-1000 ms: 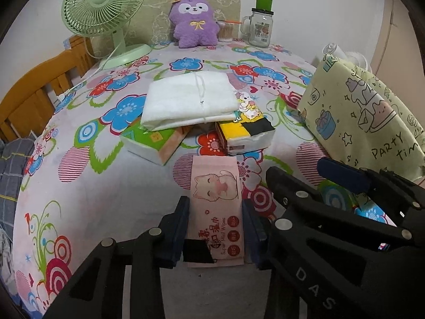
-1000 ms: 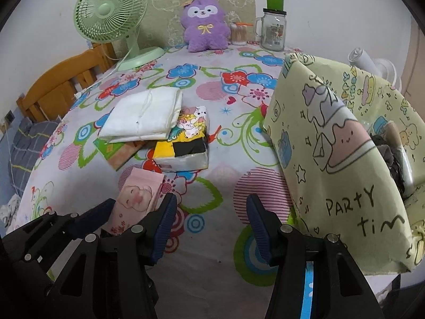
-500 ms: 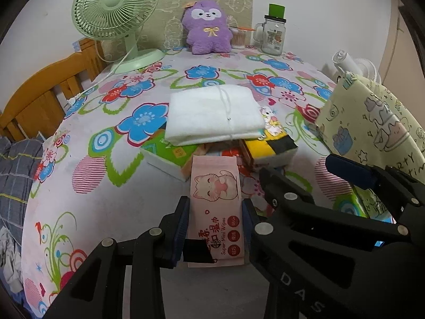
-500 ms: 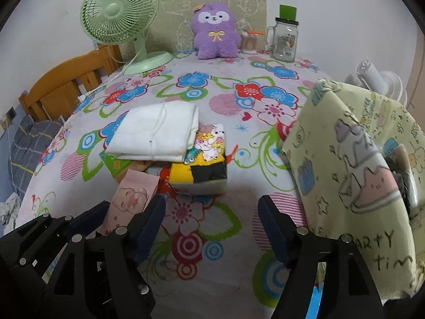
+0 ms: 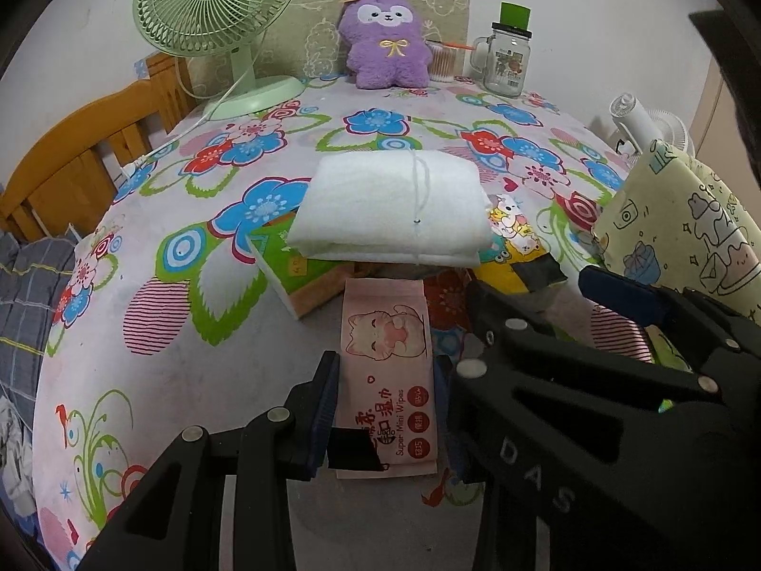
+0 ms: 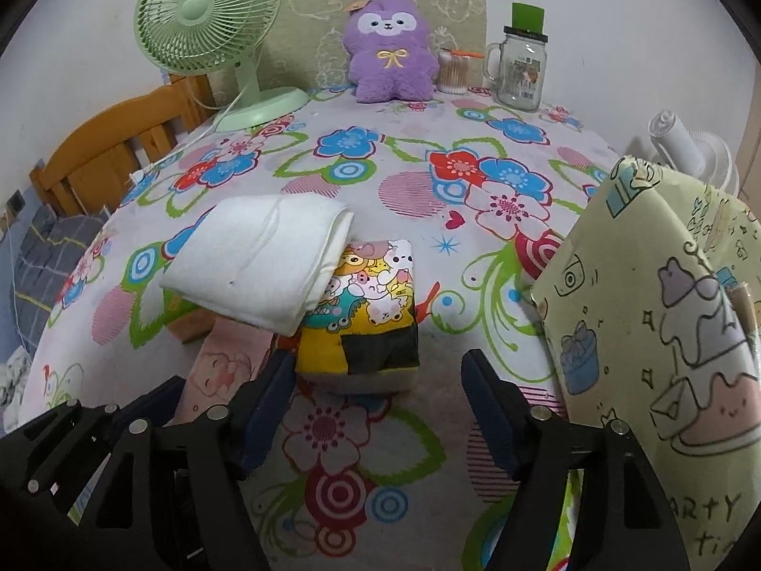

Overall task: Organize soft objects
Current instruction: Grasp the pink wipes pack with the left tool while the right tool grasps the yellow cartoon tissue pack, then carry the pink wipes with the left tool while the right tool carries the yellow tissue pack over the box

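Observation:
My left gripper [image 5: 385, 409] is shut on a pink pack of mini wipes [image 5: 387, 357] and holds it just above the flowered tablecloth. The pack also shows in the right wrist view [image 6: 223, 361]. A folded white cloth [image 5: 395, 209] lies on a green tissue pack [image 5: 304, 276] and a yellow cartoon tissue pack [image 6: 371, 314]. My right gripper [image 6: 375, 409] is open, its fingers either side of the near end of the yellow pack, not touching it. The right gripper's body also shows in the left wrist view [image 5: 618, 380].
A yellow-green "party time" bag [image 6: 656, 333] stands at the right. At the table's back are a green fan [image 6: 209, 14], a purple plush [image 6: 392, 47], a cotton swab jar [image 6: 452, 71] and a glass mug jar [image 6: 521, 66]. A wooden chair [image 6: 100, 152] stands at the left.
Both grippers have moved forward toward the stacked packs. The left one shut on the pink wipes and lifted them. The right one opened wider around the yellow pack.

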A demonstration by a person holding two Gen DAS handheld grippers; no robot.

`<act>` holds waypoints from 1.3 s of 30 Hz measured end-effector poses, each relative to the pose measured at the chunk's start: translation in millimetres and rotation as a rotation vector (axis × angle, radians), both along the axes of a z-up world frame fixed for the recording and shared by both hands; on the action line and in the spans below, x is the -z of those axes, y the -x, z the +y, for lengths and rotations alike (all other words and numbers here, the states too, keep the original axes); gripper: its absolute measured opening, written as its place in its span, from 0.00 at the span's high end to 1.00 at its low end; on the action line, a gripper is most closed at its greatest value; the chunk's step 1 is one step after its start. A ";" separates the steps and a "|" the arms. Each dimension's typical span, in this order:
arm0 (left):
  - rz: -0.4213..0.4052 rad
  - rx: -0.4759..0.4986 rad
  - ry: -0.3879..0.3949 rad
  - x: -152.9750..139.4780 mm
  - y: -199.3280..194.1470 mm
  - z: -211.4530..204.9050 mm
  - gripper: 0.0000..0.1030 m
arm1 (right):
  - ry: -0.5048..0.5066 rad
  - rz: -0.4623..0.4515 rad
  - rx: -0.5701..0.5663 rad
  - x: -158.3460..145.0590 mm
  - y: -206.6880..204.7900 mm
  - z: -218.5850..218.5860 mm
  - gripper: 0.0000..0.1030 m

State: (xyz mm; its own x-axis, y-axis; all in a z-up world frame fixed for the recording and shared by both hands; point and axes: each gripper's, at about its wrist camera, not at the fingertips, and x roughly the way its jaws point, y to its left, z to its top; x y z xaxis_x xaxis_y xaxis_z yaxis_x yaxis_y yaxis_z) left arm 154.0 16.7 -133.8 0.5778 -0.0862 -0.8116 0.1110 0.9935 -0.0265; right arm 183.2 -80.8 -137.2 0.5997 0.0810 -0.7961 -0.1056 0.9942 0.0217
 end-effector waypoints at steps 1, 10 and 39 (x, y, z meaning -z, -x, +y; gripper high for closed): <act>0.000 0.001 0.000 0.1 0.1 0.1 0.61 | -0.005 0.005 0.001 1.1 -1.3 -0.4 0.49; -0.007 0.005 -0.008 -2.5 2.9 -3.4 0.61 | -0.004 0.019 -0.005 1.8 5.0 -2.2 0.51; -0.119 0.041 -0.015 -43.3 54.7 -20.0 0.61 | -0.027 -0.088 0.012 -44.9 64.2 -17.6 0.51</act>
